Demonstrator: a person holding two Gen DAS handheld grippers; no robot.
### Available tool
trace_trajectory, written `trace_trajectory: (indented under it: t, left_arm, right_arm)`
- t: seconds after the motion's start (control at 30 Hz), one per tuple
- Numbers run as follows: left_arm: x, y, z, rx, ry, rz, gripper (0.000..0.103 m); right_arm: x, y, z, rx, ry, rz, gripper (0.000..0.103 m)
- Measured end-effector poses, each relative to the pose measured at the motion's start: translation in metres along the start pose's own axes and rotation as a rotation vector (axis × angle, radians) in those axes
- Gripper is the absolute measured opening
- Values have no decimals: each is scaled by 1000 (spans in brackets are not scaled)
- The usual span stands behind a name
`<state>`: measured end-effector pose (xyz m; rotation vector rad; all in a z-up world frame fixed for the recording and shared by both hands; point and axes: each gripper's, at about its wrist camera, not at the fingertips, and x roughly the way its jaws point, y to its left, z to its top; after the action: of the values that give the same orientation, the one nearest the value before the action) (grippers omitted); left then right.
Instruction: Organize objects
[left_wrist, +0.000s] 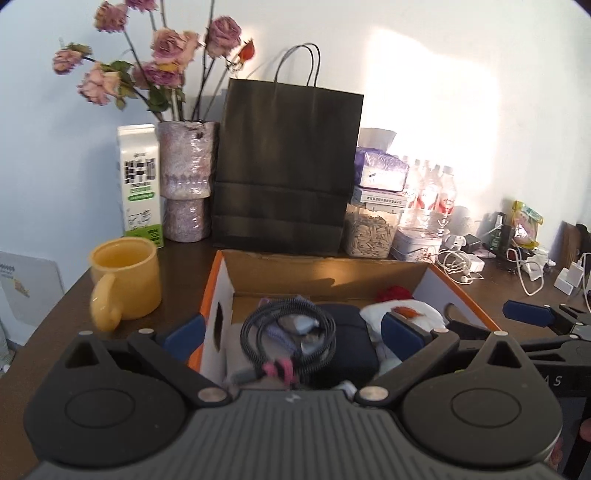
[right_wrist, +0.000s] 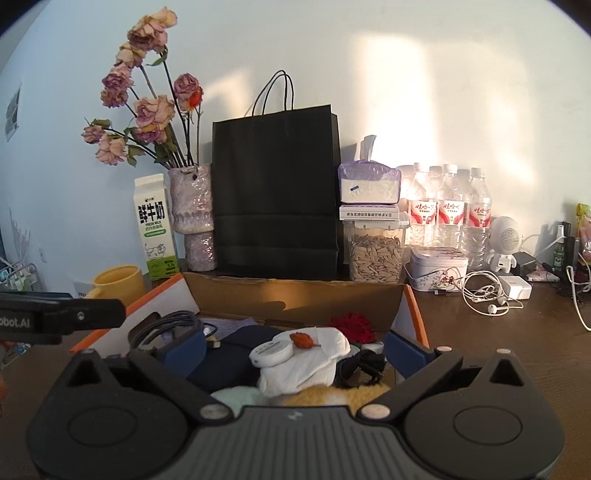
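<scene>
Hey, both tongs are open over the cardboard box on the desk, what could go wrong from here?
The coiled black cable lies loose on top of the pile and could snag the left tongs. The yellow mug stands close beside the cardboard box; a nudged box might tip it. The round white tin rests on white cloth and may slide.

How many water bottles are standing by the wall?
4 water bottles show, in a row against the wall, right of the seed jar, one behind. More may hide behind.

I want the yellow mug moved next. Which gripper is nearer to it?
Left. The left gripper hovers over the box's mug-side wall, beside the yellow mug; the right gripper is farther across the box.
</scene>
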<state>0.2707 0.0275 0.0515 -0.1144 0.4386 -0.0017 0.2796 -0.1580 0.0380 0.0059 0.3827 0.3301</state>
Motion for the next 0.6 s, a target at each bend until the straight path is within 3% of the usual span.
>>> trace_trajectory:
  t: [0.33, 0.6]
  left_arm:
    - [-79, -2, -56, -4, 72, 26, 103]
    - [-107, -4, -88, -8, 116, 46, 103]
  right_arm:
    - [-85, 24, -35, 5, 56, 32, 103]
    - [-118, 37, -60, 21, 109, 45, 103]
